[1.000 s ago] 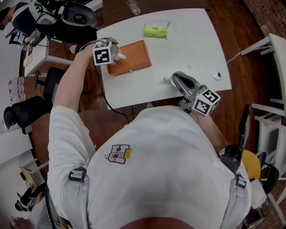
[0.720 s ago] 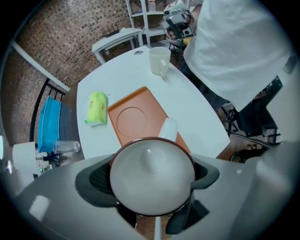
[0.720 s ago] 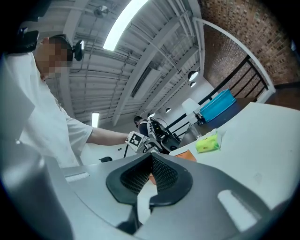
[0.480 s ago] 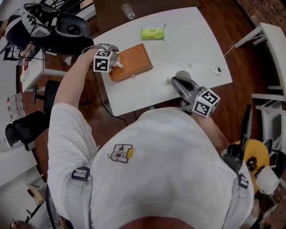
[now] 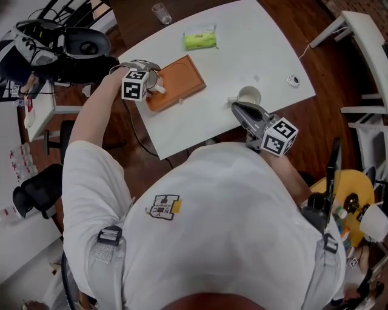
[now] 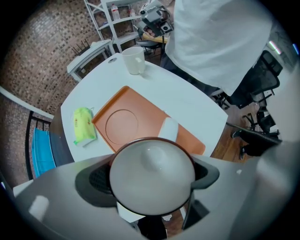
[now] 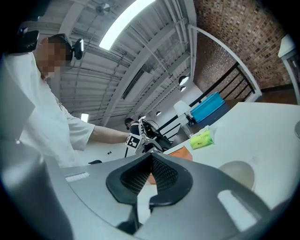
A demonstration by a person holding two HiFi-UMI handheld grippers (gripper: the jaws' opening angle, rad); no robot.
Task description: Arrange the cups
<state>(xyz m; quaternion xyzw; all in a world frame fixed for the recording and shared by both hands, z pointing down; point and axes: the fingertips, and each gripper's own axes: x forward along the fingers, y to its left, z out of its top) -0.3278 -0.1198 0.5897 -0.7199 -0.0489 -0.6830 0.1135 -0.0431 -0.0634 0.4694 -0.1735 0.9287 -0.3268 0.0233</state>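
Cup A: white, dark rim, hanging just above the near end of the tray. The left claw grasps it, pointing straight down with its jaws spread wide on either side of the body. The handle sticks out over the tray.

Key relation: the tray's round recess is not under the cup. In the left gripper view it lies beyond the cup, further along the tray's long axis towards the green packet. Judgement: if the recess is the target, the cup must travel along the tray before it is lowered.

Cup B: white, upright on the worktop, well apart from the tray. It sits just ahead of the right claw, slightly off its line. That claw is clenched with nothing between its jaws and is held level. The right hand is clearly the nearer to cup B, and the claw would have to open before any grasp.

Count:
- Handled cups: 2 (one held, one on the worktop).
- Clear glass: 1, at the far edge.
- Tray: 1.
- Packet: 1.
- Small round item: 1, too small to identify.
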